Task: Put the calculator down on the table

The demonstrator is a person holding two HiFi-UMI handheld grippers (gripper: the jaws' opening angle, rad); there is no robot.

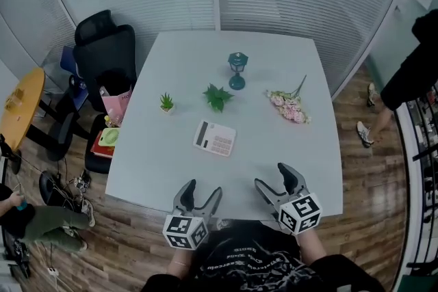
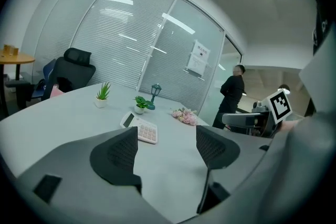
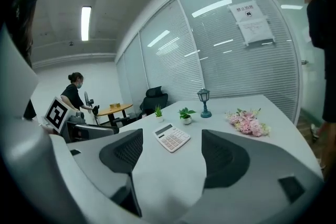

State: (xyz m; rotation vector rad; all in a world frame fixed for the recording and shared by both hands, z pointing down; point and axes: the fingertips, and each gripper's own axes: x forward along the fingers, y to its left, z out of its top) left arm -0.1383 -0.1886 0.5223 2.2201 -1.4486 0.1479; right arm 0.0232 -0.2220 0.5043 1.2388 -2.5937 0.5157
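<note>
Your left gripper (image 1: 204, 188) and your right gripper (image 1: 272, 176) both have their jaws wide apart with nothing in them, and they are at the near edge of the table (image 1: 301, 154), close to your body. The calculator (image 1: 215, 138) lies flat on the table, a bit in front of both grippers and not touching them. Behind it are a tiny plant (image 1: 166, 102), a leafy plant (image 1: 217, 96), a small lamp (image 1: 237, 70) and some pink flowers (image 1: 290, 106).
</note>
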